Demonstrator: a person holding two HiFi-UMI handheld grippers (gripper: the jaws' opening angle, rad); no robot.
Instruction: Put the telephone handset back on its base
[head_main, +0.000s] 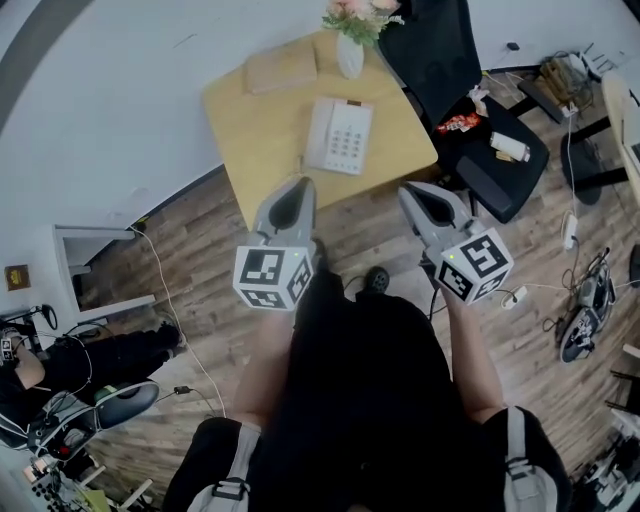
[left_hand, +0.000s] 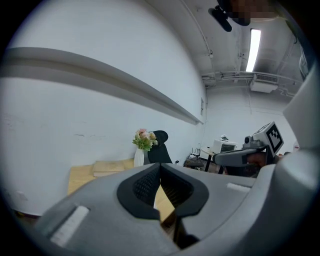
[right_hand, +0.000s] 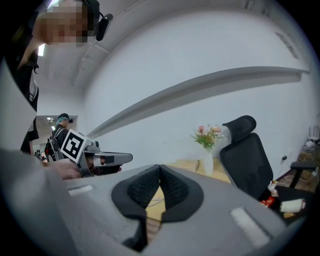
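Standing on a wood-plank floor (head_main: 200, 250), the tan worktop (head_main: 260, 150) fills the upper middle of the head view, with a black office chair (head_main: 440, 50) at its right edge. On the worktop's near half sits the white telephone (head_main: 340, 135). Its handset (head_main: 317, 135) seems to lie along the left side of the base, though the view is too small to be sure. Behind it are a flat tan box (head_main: 282, 68) and a white vase (head_main: 350, 55) of pink flowers (head_main: 360, 12).

The left tool (head_main: 303, 185) and right tool (head_main: 410, 192) are held side by side in the air on the person's side of the worktop. The telephone lies ahead of them, roughly between their lines and nearer the left one, touching neither. In their own views, the left tool (left_hand: 160, 166) and right tool (right_hand: 160, 167) each have black pads pressed together at the tips with nothing gripped.
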